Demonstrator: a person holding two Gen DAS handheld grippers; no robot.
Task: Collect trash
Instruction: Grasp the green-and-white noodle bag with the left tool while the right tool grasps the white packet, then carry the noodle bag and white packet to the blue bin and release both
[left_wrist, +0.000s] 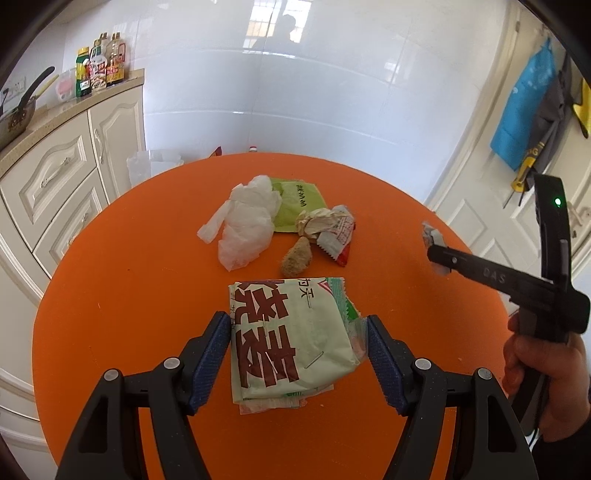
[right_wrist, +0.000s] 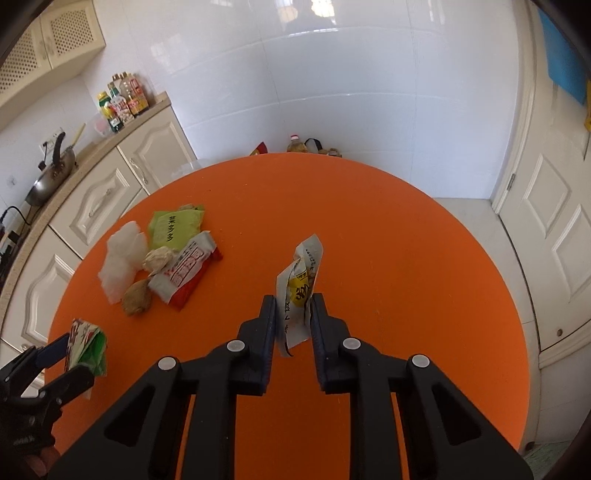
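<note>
While clamped on a white-and-yellow wrapper (right_wrist: 300, 291) standing upright between right gripper (right_wrist: 293, 306) jaws, well right of the trash pile (left_wrist: 280, 221) mid-bench (left_wrist: 110, 295). Left gripper (left_wrist: 297, 350) nearer: jaws spread, apparently gripping a green packet (left_wrist: 291, 339), long axis running near-to-far.

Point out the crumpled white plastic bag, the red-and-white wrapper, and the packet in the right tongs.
crumpled white plastic bag (left_wrist: 248, 221), left wrist view, middle of the bag.
red-and-white wrapper (right_wrist: 186, 271), right wrist view, printed white face.
white-and-yellow packet (right_wrist: 300, 291), right wrist view, yellow patch.
</note>
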